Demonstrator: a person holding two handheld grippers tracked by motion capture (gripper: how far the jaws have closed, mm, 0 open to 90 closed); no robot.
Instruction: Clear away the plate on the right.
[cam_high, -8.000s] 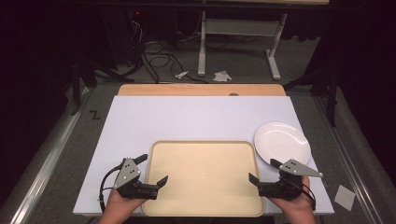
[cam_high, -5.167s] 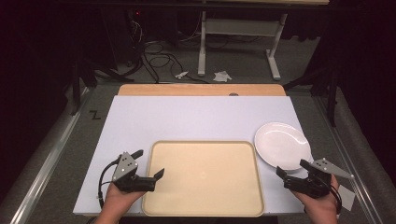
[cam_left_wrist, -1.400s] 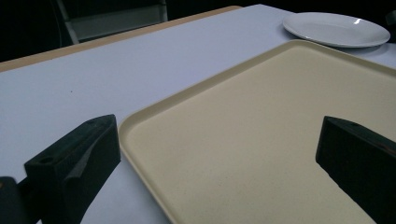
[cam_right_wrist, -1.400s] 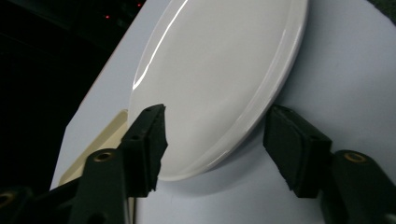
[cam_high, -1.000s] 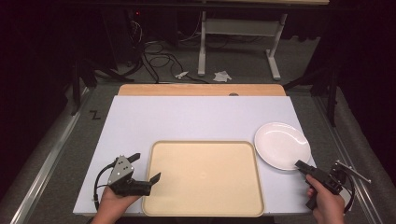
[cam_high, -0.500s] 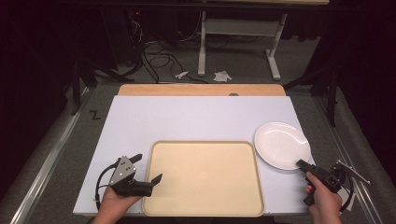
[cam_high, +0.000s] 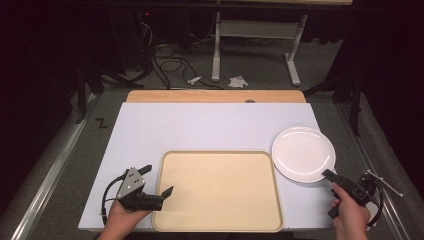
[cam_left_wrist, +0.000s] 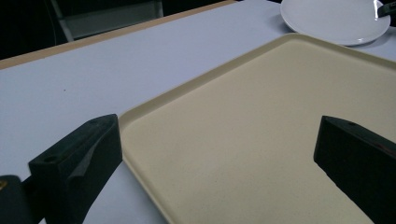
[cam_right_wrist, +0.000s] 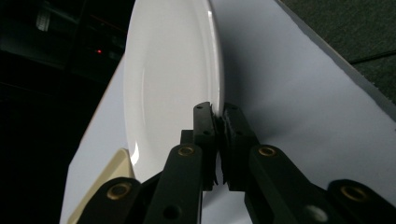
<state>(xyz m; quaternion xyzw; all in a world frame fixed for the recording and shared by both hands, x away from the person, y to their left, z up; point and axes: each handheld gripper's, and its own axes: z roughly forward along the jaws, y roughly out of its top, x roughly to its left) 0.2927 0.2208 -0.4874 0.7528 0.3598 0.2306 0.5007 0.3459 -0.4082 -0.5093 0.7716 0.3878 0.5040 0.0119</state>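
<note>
A round white plate (cam_high: 302, 152) lies on the white table at the right, just past the beige tray's (cam_high: 217, 190) far right corner. My right gripper (cam_high: 327, 174) is shut on the plate's near rim; in the right gripper view the jaws pinch the rim of the plate (cam_right_wrist: 173, 70) where my right gripper (cam_right_wrist: 217, 112) meets it. My left gripper (cam_high: 159, 178) stands open at the tray's left edge, one jaw over the table and one over the tray (cam_left_wrist: 257, 130). Nothing sits between the jaws of my left gripper (cam_left_wrist: 219, 133).
The tray is bare. A wooden strip (cam_high: 215, 96) runs along the table's far edge. Beyond it, cables and a desk leg (cam_high: 216, 50) stand on the floor. The table's right edge (cam_high: 345, 165) lies close to the plate.
My right gripper left the tray's right edge, swung out to the right, then came to the plate's near rim and shut on it. The left gripper barely shifted.
</note>
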